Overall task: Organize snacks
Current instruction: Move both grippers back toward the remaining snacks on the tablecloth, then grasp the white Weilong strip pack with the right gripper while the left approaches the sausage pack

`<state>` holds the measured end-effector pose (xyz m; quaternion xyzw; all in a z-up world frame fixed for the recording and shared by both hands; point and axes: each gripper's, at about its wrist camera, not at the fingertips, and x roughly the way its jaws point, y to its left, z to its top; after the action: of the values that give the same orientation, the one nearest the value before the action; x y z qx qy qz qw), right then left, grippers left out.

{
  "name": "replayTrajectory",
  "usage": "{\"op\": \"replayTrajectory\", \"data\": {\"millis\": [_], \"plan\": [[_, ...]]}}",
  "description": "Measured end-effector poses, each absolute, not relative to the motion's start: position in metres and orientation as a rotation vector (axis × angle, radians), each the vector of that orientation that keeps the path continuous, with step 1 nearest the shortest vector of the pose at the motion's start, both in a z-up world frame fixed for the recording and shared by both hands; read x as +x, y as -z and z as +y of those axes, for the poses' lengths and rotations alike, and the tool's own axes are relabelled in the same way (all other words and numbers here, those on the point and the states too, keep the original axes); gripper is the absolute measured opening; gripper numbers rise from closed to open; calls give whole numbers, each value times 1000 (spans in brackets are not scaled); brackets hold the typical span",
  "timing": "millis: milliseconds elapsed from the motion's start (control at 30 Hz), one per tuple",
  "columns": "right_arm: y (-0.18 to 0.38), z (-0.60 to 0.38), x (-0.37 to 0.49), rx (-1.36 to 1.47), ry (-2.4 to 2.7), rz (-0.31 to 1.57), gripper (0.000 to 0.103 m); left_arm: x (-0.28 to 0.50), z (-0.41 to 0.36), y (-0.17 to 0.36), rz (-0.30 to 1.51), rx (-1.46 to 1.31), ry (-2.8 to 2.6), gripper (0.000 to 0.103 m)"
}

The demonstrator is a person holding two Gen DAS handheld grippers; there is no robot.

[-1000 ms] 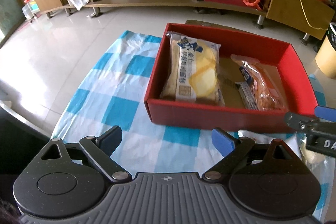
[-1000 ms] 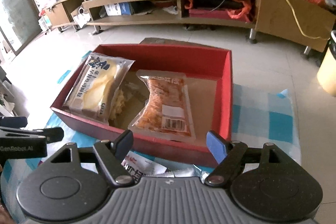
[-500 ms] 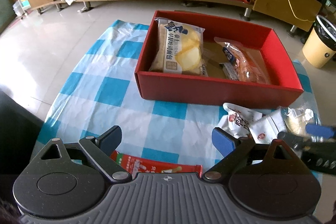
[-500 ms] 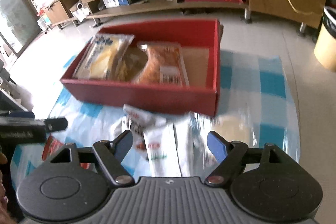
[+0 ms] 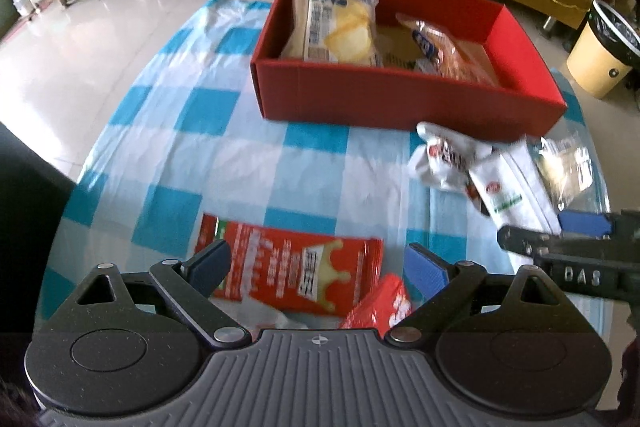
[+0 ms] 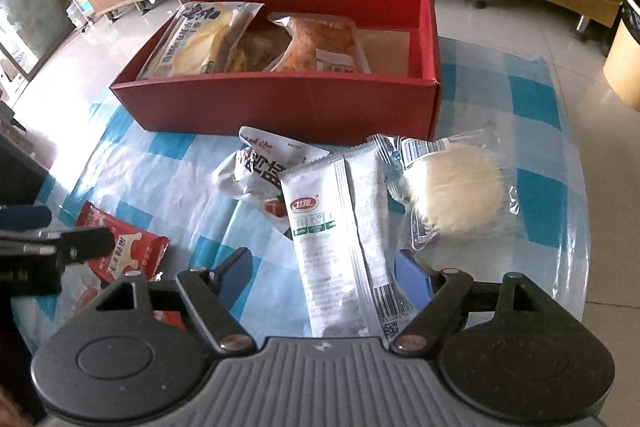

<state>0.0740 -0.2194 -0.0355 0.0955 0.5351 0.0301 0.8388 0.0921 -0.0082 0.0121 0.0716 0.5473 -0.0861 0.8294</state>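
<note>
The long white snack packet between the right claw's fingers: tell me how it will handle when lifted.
The long white snack packet looks thin and flat, so probably light and floppy, sagging at its free end. Its glossy wrapper may slip.

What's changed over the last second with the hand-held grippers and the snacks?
Both hand-held grippers pulled back from the red box and tipped down toward the loose snacks on the cloth: the left over the red packet, the right over the long white packet. Nothing was gripped or released; both stayed open. The box and its two packets have not moved.
</note>
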Motion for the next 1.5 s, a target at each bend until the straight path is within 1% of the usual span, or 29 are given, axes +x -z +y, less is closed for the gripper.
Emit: {"op": "replayTrajectory", "data": {"millis": [233, 367, 633, 733, 900, 1033, 1133, 1167, 1267, 1367, 1500], "plan": [[42, -216, 75, 188, -71, 1149, 78, 77, -11, -9, 1173, 160, 191, 96], [46, -212, 75, 172, -80, 1157, 82, 70, -14, -8, 1174, 170, 196, 96], [54, -207, 78, 155, -83, 1179, 85, 65, -16, -7, 1175, 183, 200, 96], [59, -203, 79, 138, -82, 1193, 88, 63, -17, -5, 1181, 189, 203, 96], [65, -199, 83, 156, -89, 1201, 103, 59, -17, -3, 1187, 199, 211, 97], [66, -196, 89, 145, -70, 1230, 103, 58, -16, -1, 1197, 200, 210, 97], [69, -182, 94, 42, -61, 1269, 103, 59, -15, 2, 1209, 203, 207, 97], [70, -176, 95, 2, -60, 1263, 103, 59, -15, 4, 1214, 205, 207, 97], [70, -178, 93, 26, -48, 1215, 103, 58, -14, 7, 1223, 214, 205, 97], [73, -183, 86, 37, -58, 1115, 103, 58, -14, 10, 1235, 216, 203, 97], [70, -184, 96, 50, -45, 1169, 103, 55, -16, 13, 1244, 223, 204, 97]]}}
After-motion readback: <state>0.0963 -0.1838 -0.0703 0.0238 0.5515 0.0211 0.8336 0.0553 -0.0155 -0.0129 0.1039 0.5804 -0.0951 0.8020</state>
